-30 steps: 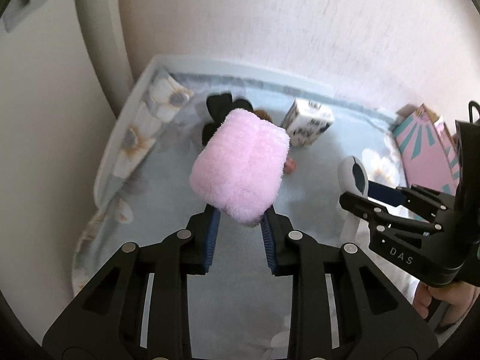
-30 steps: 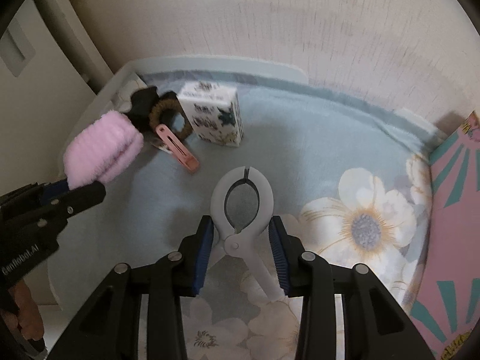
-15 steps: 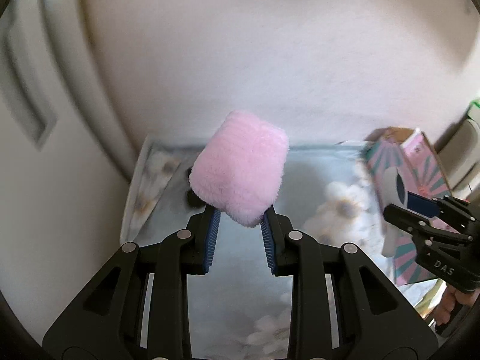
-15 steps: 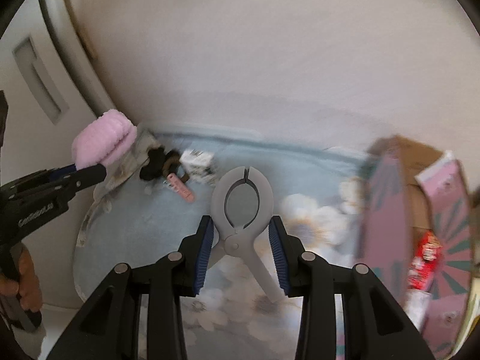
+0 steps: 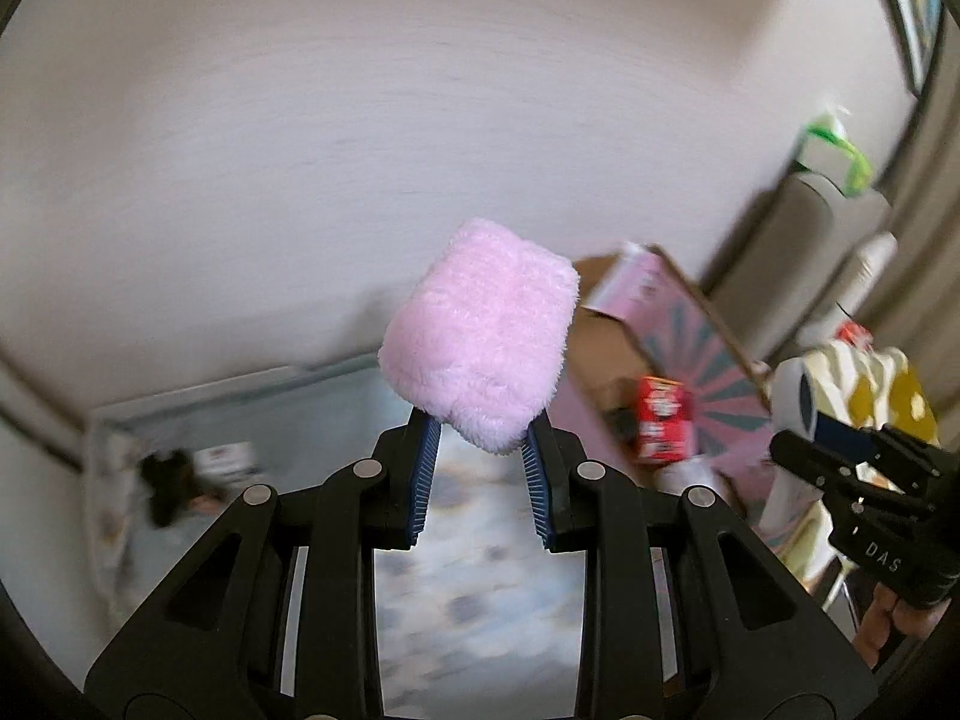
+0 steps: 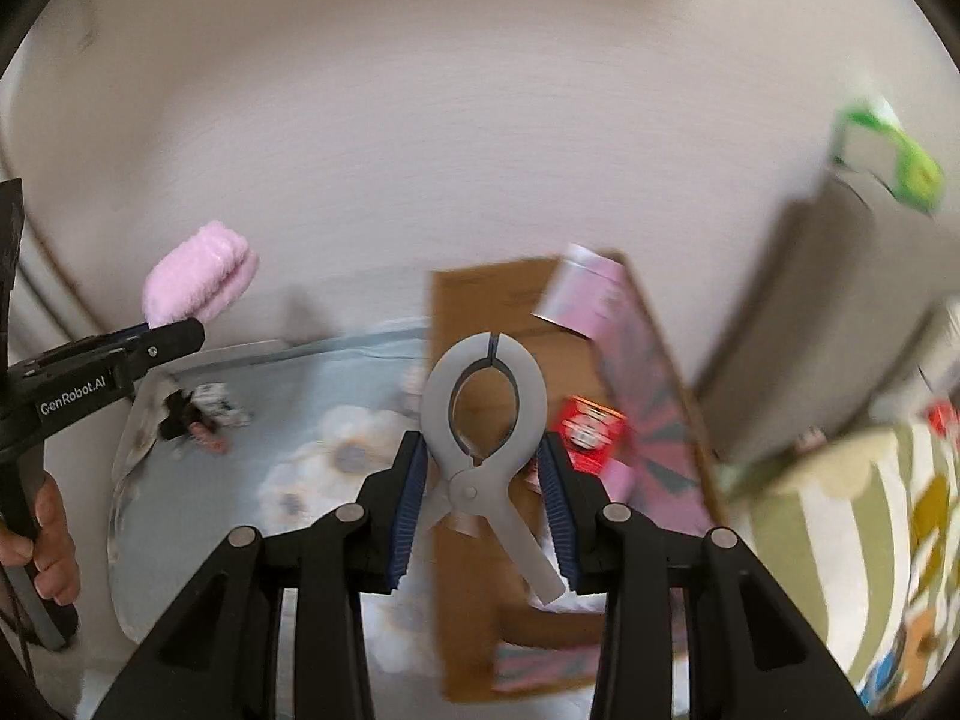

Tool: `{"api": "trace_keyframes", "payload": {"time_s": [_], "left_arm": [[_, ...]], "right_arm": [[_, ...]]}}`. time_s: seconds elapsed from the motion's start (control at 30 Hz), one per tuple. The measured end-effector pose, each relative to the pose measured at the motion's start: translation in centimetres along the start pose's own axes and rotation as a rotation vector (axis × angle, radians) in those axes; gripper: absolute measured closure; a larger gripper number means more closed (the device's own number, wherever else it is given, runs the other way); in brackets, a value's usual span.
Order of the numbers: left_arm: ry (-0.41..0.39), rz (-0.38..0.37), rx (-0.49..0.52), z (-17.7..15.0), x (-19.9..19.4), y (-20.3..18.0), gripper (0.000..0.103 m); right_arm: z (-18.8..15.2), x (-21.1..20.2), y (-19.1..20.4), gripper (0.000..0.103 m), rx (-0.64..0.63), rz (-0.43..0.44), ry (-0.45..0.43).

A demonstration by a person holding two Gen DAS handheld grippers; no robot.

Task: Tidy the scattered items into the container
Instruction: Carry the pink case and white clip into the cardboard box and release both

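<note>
My left tongs [image 5: 480,450] grip a pink fluffy roll [image 5: 480,336], its long axis pointing away and up, above the flowered cloth [image 6: 312,462]. My right tongs [image 6: 483,480] clamp a grey clip [image 6: 483,414], ring end forward, over the open cardboard box [image 6: 480,300]. Everything beyond is blurred.
</note>
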State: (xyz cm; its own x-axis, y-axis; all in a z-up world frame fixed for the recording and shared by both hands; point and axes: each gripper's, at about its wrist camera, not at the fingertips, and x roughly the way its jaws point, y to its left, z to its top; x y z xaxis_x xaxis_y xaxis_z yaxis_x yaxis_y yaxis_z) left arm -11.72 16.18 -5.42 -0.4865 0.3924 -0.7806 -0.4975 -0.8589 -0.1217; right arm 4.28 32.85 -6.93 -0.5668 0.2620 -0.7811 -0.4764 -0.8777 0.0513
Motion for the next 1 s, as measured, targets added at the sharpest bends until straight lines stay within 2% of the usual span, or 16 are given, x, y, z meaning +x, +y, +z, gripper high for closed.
{"api": "trace_keyframes", "payload": {"time_s": [0.07, 0.2, 0.37, 0.67, 1.0], "left_arm": [[0.022, -0.022, 0.028, 0.5, 1.5, -2.4, 0.079], [0.083, -0.044, 0.052, 0.7, 5.1, -6.1, 0.079], [0.164, -0.039, 0.050, -0.1, 8.6, -8.0, 0.079], [0.171, -0.017, 0.090, 0.6, 11.3, -10.6, 0.079], [0.196, -0.008, 0.074, 1.1, 12.3, -10.2, 0.079]], "right_arm": [[-0.2, -0.3, -2.5, 0.068, 0.064, 0.013, 0.007], [-1.0, 0.5, -5.1, 0.068, 0.103, 0.001, 0.035], [-3.0, 3.0, -6.4, 0.068, 0.122, 0.025, 0.110], [-4.2, 5.4, -6.4, 0.068, 0.067, 0.085, 0.177], [-4.0, 6.7, -6.8, 0.068, 0.040, 0.119, 0.198]]}}
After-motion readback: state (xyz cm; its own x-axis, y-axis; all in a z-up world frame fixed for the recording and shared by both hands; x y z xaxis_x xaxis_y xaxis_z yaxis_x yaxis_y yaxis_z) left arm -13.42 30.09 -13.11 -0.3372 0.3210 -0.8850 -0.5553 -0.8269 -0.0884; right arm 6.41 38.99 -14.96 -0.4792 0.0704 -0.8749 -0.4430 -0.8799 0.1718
